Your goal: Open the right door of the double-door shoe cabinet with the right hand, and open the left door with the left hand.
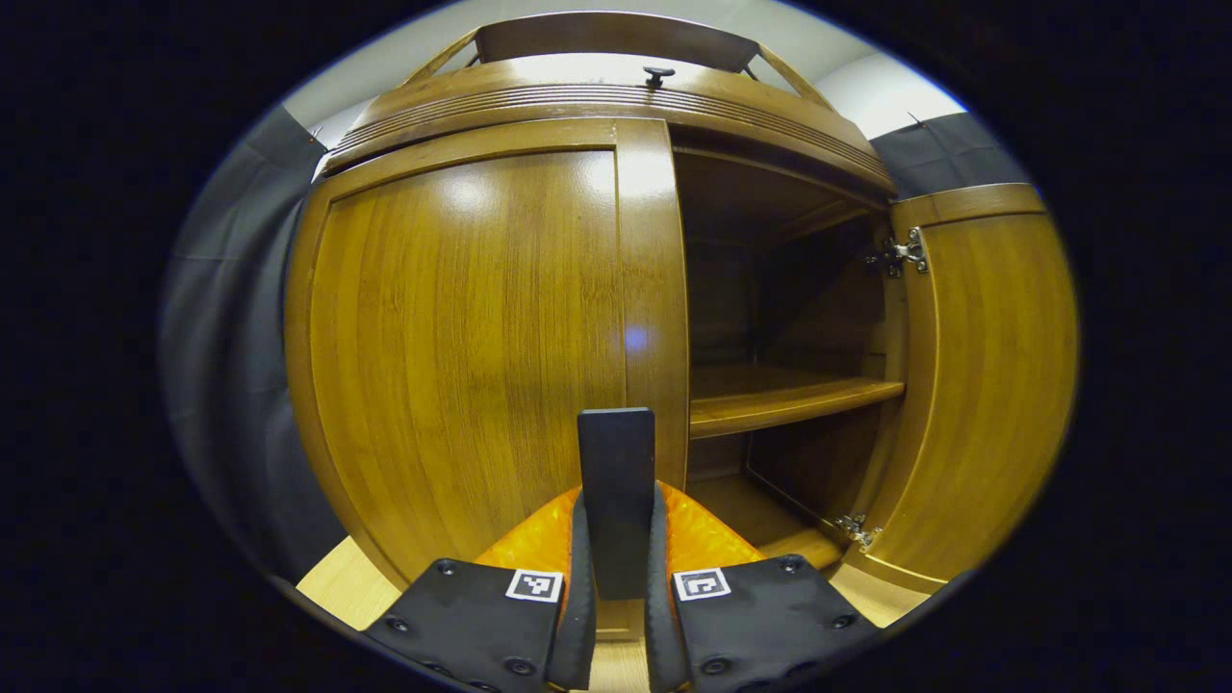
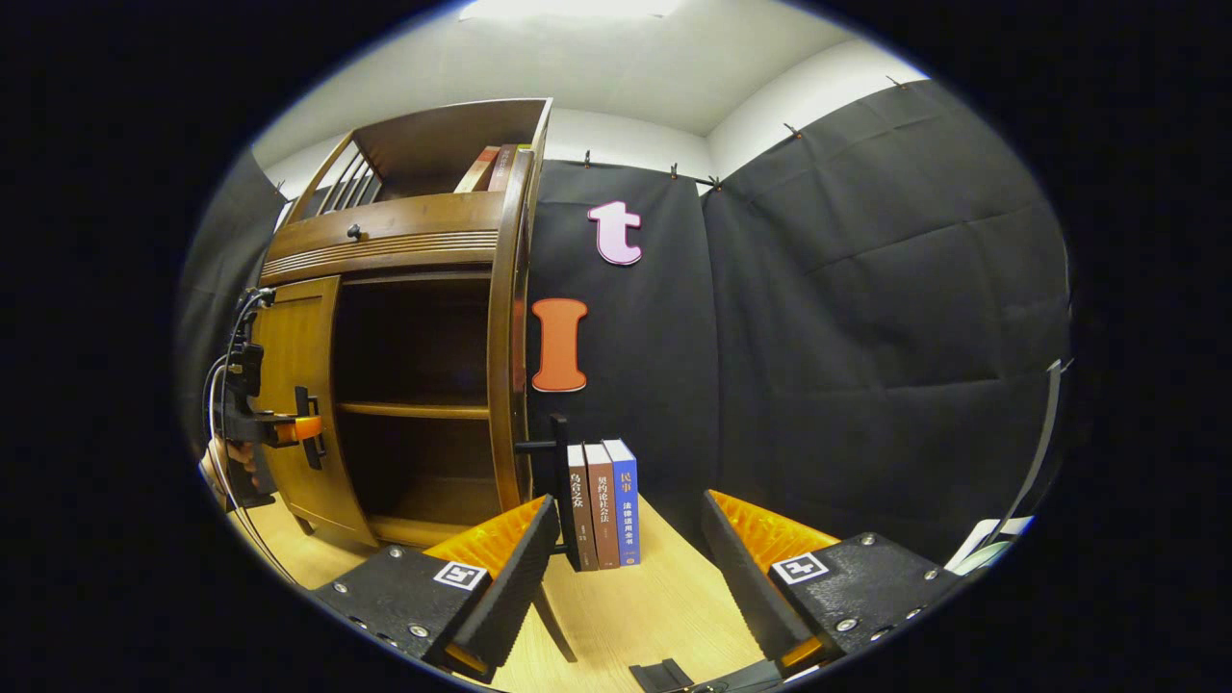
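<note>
The wooden shoe cabinet fills the left gripper view. Its left door faces me, and my left gripper is shut on that door's dark upright handle. The right door is swung wide open, baring the inner shelf. In the right gripper view the cabinet stands at the left, with the open right door edge-on and its handle sticking out. My right gripper is open, holds nothing and hangs back from that door. The left gripper, with a hand behind it, is at the left door.
Three upright books stand on the light wooden floor just right of the open door. More books lean in the cabinet's top rack. A small knob sits on the drawer above the doors. Black cloth walls close in behind and at the right.
</note>
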Available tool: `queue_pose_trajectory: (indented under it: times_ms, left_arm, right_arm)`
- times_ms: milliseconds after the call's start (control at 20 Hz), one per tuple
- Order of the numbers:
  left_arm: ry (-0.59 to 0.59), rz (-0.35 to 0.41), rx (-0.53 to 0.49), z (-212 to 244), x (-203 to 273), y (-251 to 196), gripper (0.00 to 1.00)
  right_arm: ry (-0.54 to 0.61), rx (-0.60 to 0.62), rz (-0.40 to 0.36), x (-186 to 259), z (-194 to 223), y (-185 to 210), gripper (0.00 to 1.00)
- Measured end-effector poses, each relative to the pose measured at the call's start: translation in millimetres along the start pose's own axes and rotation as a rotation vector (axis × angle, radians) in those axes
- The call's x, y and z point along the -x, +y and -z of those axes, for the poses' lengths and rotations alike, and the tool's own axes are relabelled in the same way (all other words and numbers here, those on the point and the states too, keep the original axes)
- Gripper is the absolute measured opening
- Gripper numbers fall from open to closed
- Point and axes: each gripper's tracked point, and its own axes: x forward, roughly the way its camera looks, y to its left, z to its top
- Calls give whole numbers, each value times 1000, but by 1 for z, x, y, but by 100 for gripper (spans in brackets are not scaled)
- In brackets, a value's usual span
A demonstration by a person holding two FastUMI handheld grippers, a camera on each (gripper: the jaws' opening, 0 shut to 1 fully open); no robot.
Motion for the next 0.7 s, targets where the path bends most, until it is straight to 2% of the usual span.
queue_pose_trajectory:
  times_ms: [450, 700]
  left_arm:
    - [10, 99, 24, 1, 67, 13, 27]
    - [7, 109, 10, 3, 101, 27, 28]
  right_arm:
    - [-13, -16, -27, 21, -16, 28, 92]
    - [-16, -8, -67, 28, -17, 55, 92]
